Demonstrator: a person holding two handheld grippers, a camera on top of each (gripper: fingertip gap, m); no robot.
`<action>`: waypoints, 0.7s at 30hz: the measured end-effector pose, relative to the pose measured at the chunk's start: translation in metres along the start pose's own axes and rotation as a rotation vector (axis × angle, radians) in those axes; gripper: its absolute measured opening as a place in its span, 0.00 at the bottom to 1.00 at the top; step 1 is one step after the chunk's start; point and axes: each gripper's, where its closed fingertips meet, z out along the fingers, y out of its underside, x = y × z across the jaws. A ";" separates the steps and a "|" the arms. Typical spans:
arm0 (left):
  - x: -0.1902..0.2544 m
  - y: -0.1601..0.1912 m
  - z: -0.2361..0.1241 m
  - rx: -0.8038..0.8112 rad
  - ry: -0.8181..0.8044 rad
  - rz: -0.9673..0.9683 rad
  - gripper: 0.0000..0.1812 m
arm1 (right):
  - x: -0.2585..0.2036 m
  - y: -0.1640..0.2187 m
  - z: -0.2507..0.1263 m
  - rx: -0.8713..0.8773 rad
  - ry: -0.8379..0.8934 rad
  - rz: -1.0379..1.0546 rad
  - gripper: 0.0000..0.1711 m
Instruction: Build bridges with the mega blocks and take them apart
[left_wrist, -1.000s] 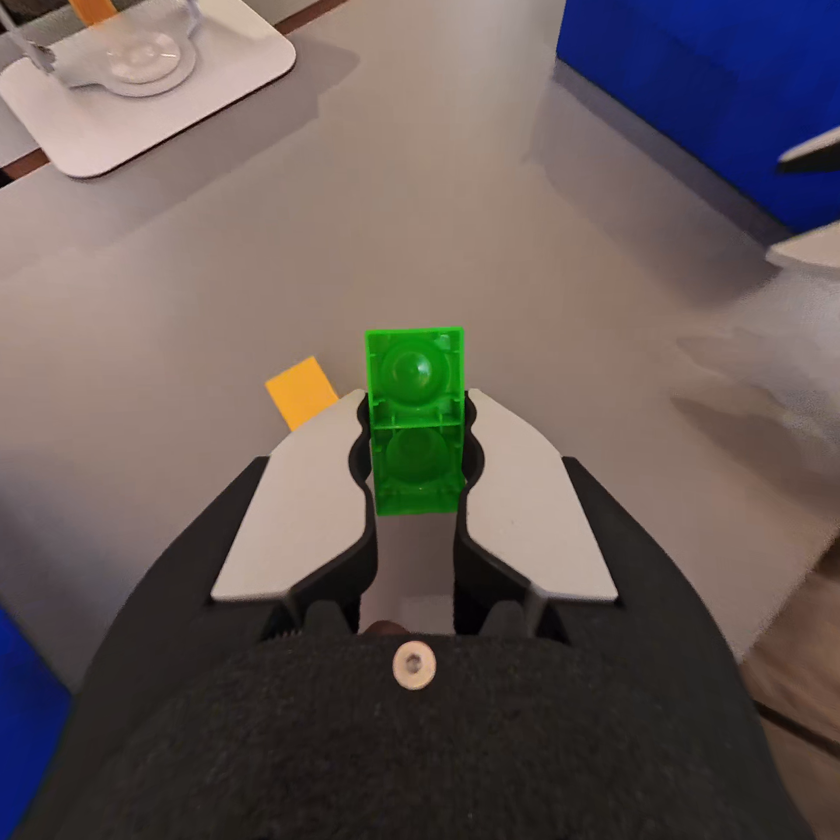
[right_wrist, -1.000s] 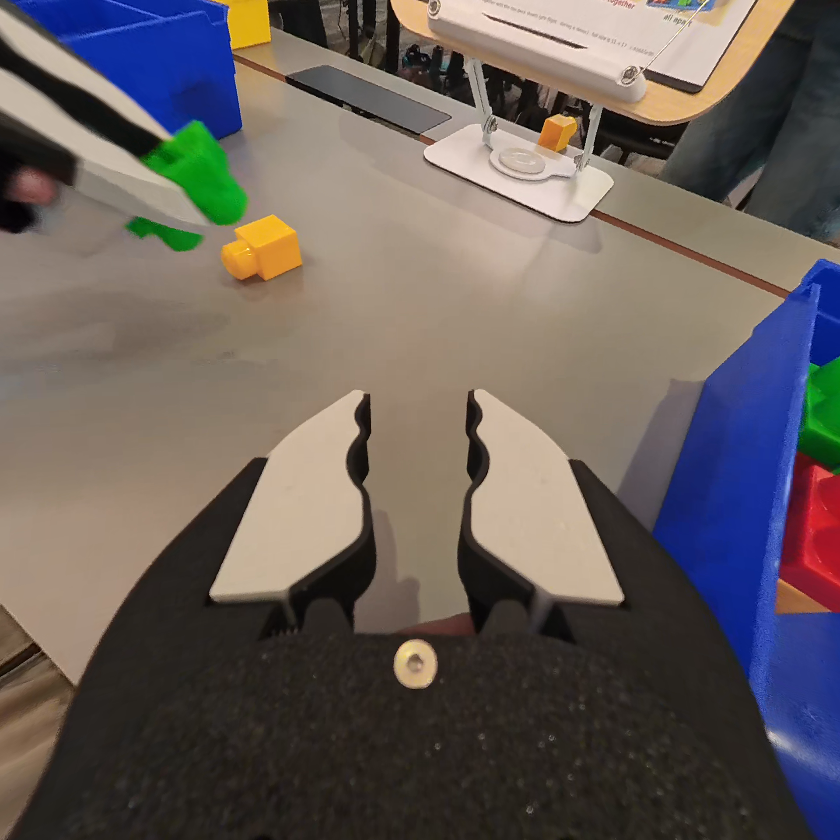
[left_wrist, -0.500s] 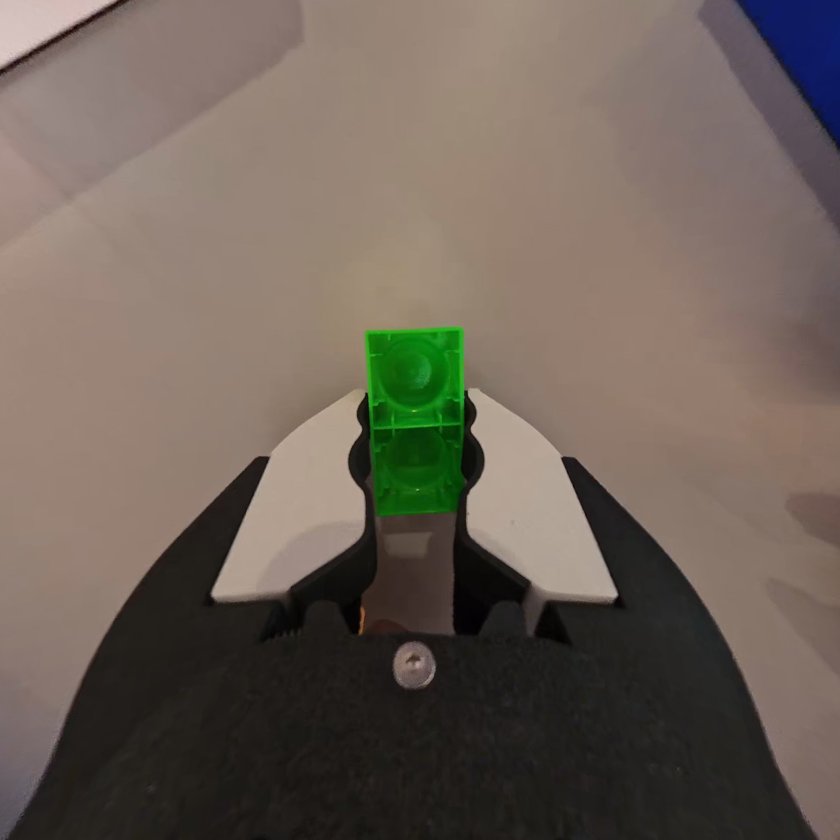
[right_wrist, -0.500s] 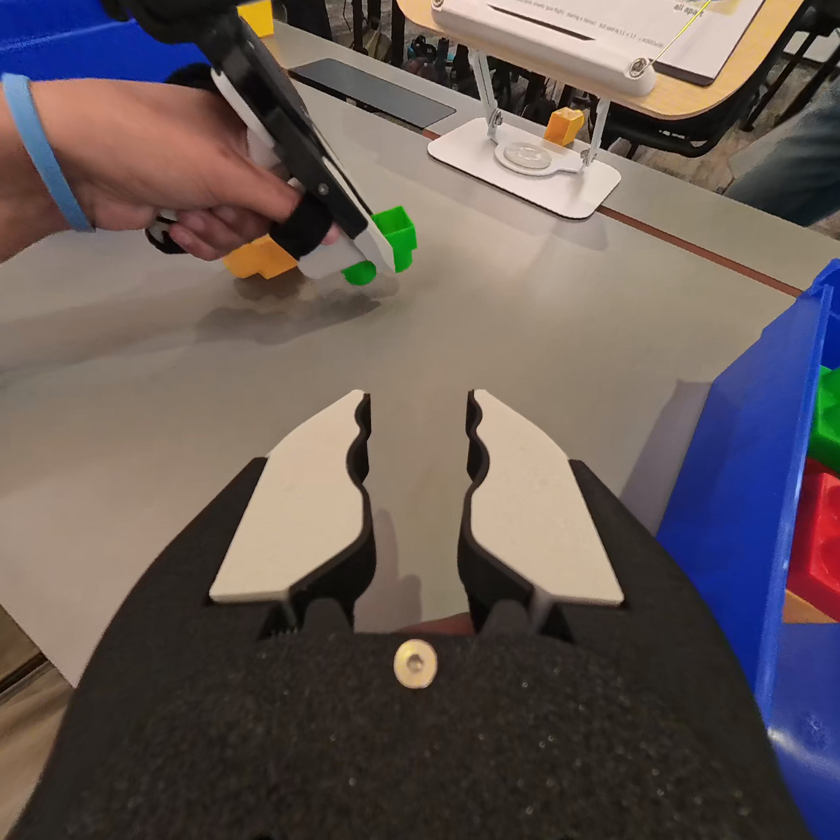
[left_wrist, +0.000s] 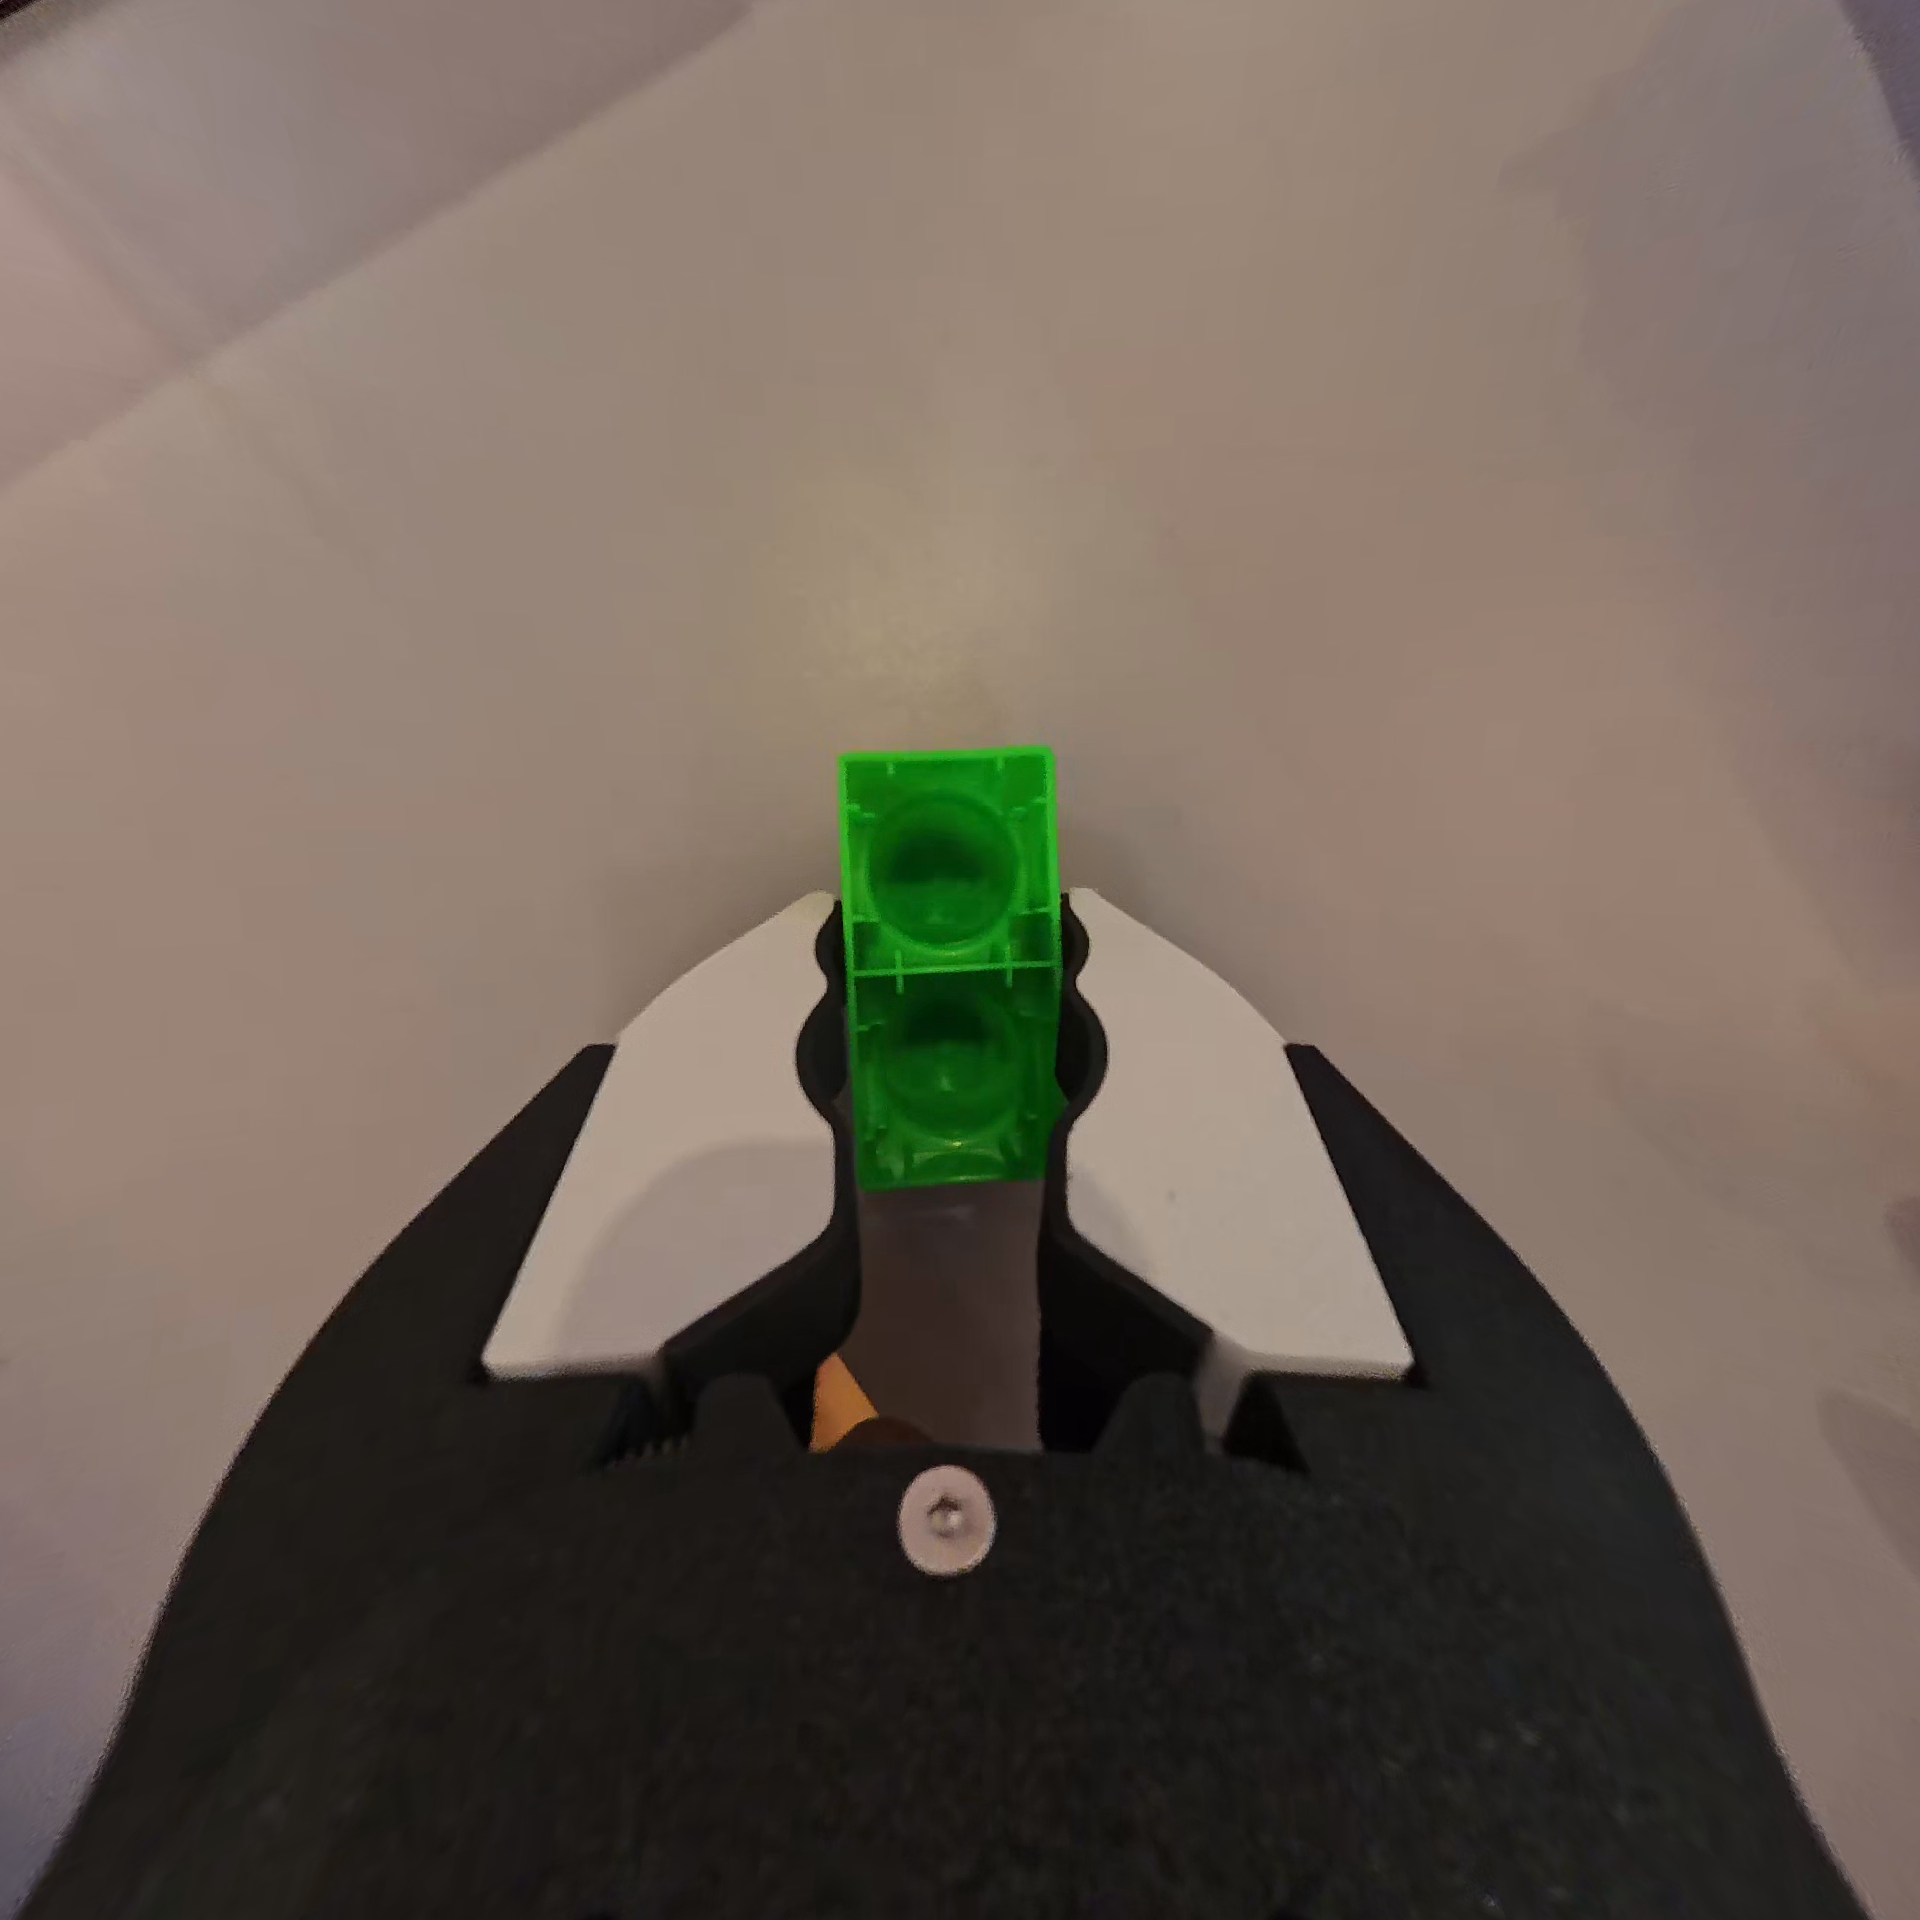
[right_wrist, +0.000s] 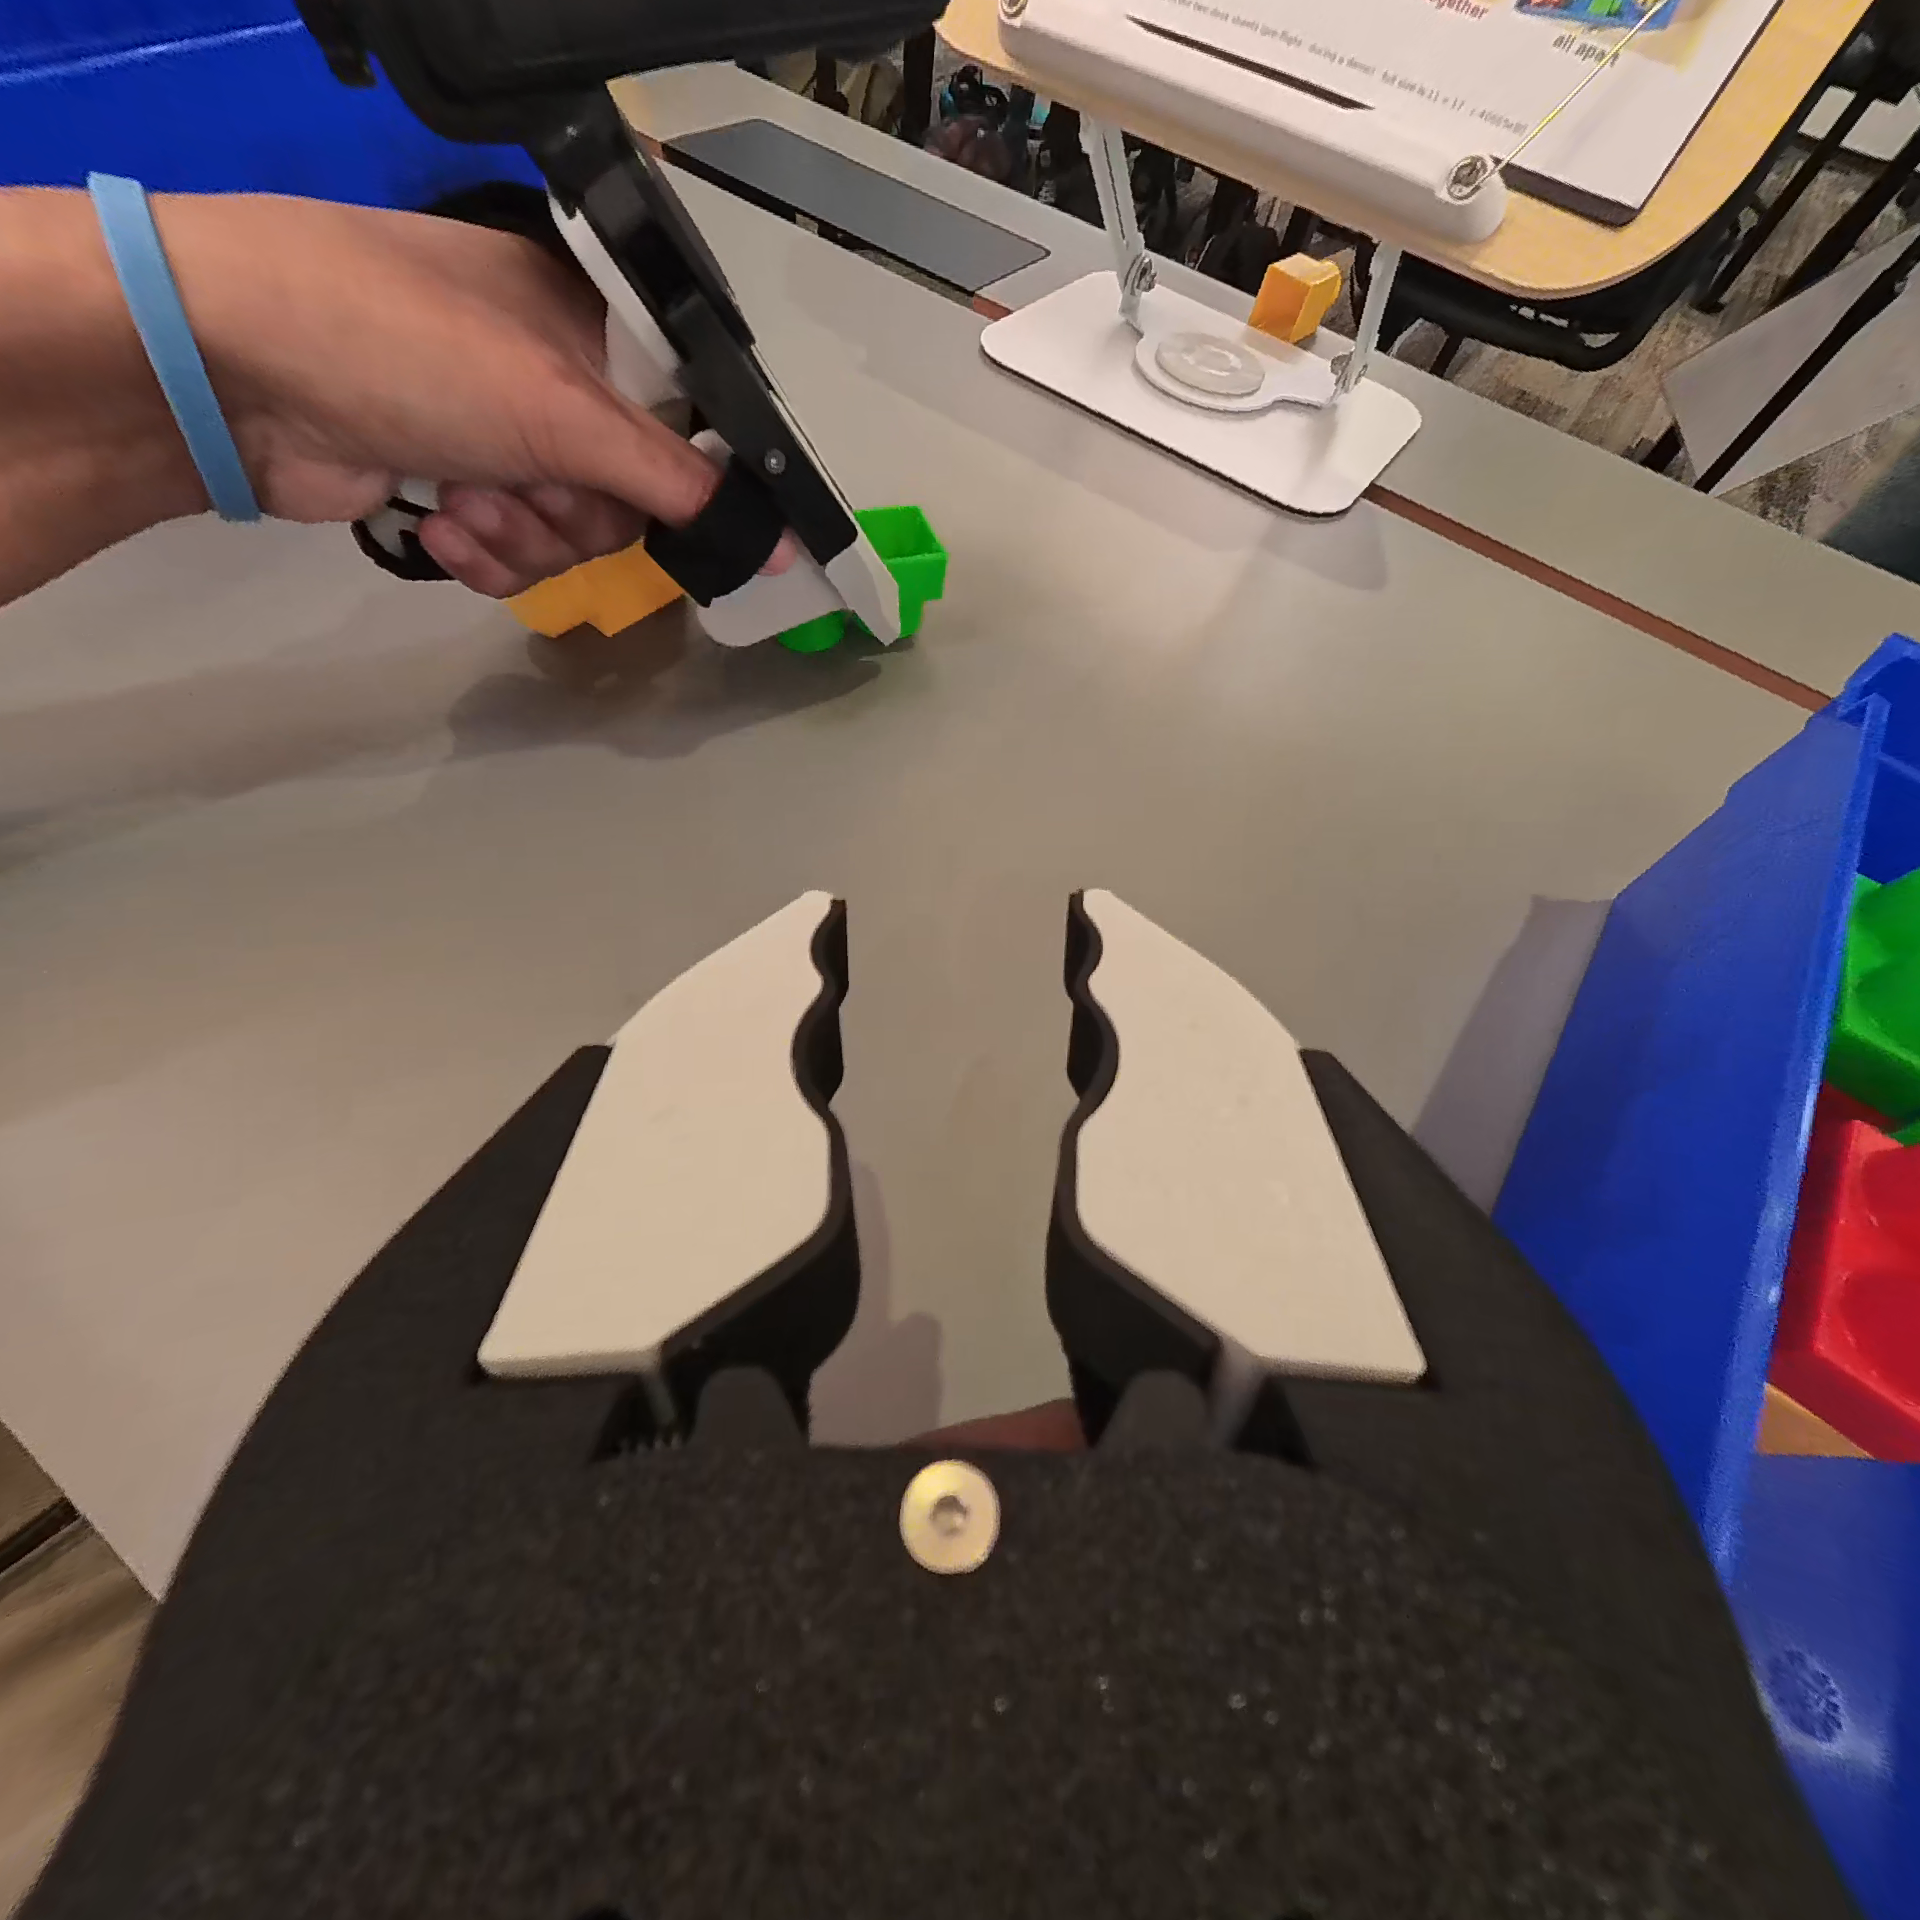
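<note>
My left gripper (left_wrist: 951, 904) is shut on a green two-stud block (left_wrist: 948, 966), hollow underside toward the camera. In the right wrist view the left gripper (right_wrist: 831, 613) holds the green block (right_wrist: 894, 577) low on the grey table (right_wrist: 1143, 727), studs pointing sideways, touching or nearly touching the surface. A yellow block (right_wrist: 597, 603) lies just left of it, partly hidden by the person's hand (right_wrist: 416, 395). My right gripper (right_wrist: 951, 914) is open and empty, above the table's near part.
A blue bin (right_wrist: 1704, 1091) at the right holds green (right_wrist: 1886, 997) and red (right_wrist: 1860, 1268) blocks. A white stand (right_wrist: 1205, 405) with a paper sheet stands at the back, with a small yellow block (right_wrist: 1294, 301) behind it. Another blue bin (right_wrist: 208, 104) is at the far left. The grippers' ends are close to 20 centimetres from one another.
My left gripper has carried the green block right and down to the table, beside the yellow block. The right gripper has hardly moved and stays open.
</note>
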 end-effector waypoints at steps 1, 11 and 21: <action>0.000 0.000 0.000 0.000 0.005 0.000 0.20 | 0.000 0.000 0.000 0.000 -0.002 0.001 0.23; -0.004 -0.009 -0.046 0.177 -0.043 -0.007 0.33 | 0.002 0.001 0.005 -0.013 0.007 0.001 0.24; -0.030 0.063 -0.157 0.553 -0.258 -0.119 0.40 | 0.005 -0.004 0.019 -0.017 0.041 0.034 0.29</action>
